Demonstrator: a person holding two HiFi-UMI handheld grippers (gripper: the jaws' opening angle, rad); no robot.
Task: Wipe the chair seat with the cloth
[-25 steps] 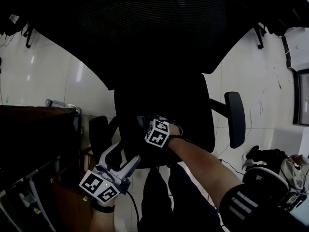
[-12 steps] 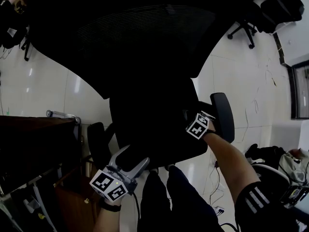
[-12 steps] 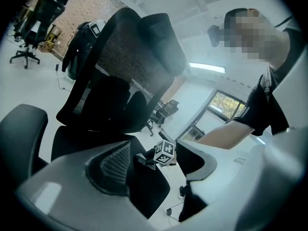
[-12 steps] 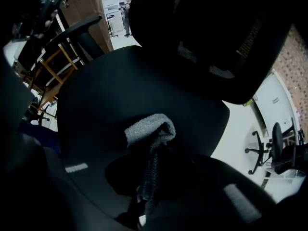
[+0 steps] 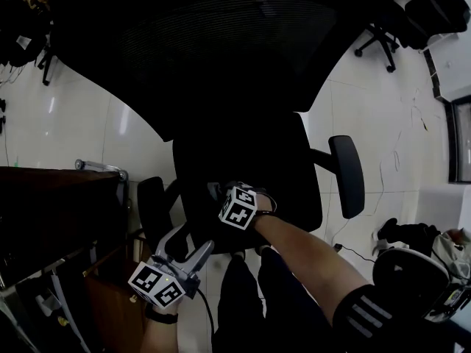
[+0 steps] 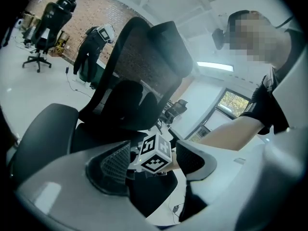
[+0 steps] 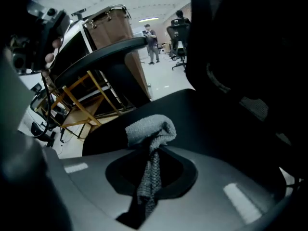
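- Head view: you look steeply down on a black office chair (image 5: 243,87). Its mesh backrest fills the top of the picture and the chair seat (image 5: 250,160) lies below it.
- Your right gripper (image 5: 234,198) is low over the front left part of the seat, with its marker cube facing up. Your bare forearm (image 5: 309,256) reaches in from the lower right.
- Your left gripper (image 5: 188,243) hangs off the front left corner of the seat, just beside the near armrest (image 5: 151,208). It is apart from the chair.
- A dark wooden desk (image 5: 59,204) stands at the left. Pale glossy floor (image 5: 66,131) surrounds the chair.
- The cloth is too dark to make out in this view.
- Left gripper view: the jaws of the left gripper (image 6: 154,174) stand wide apart with nothing gripped between them. Through the gap you see the marker cube (image 6: 155,154) of the other gripper and, behind it, the chair's backrest (image 6: 139,66).
- A second office chair (image 6: 45,18) stands far off, by a brick wall.
- Right gripper view: the right gripper (image 7: 150,170) is clenched on a grey knitted cloth (image 7: 150,129). A strip of it runs back between the jaws. The free end bunches into a pad against the black seat (image 7: 202,114).
- An armrest (image 7: 106,52) arcs above. A wooden frame (image 7: 82,100) stands beyond it.
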